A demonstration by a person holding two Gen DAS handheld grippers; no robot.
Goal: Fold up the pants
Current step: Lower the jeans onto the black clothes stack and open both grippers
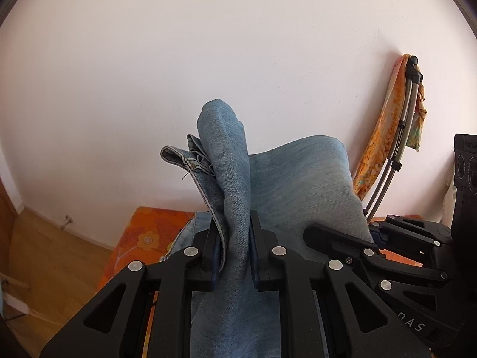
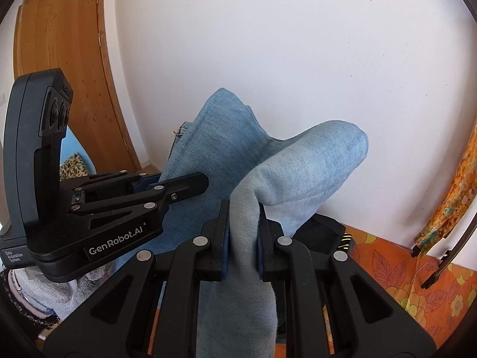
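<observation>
Light blue denim pants [image 1: 298,179] are lifted off the bed and bunch up in front of a white wall. My left gripper [image 1: 234,229] is shut on a thick fold of the denim, and a hemmed edge [image 1: 179,156] sticks out to its left. My right gripper [image 2: 243,208] is shut on another fold of the same pants [image 2: 226,137]. The two grippers sit close side by side. The right one [image 1: 316,234] shows at the right of the left wrist view. The left one [image 2: 199,183] shows at the left of the right wrist view, pressed into the cloth.
An orange flowered bedspread [image 1: 149,232] [image 2: 417,283] lies below. A metal folding frame draped in orange cloth [image 1: 396,137] leans on the wall at the right. A wooden door [image 2: 59,59] and wood floor [image 1: 53,253] are at the left, and other clothes [image 2: 32,295] are heaped low left.
</observation>
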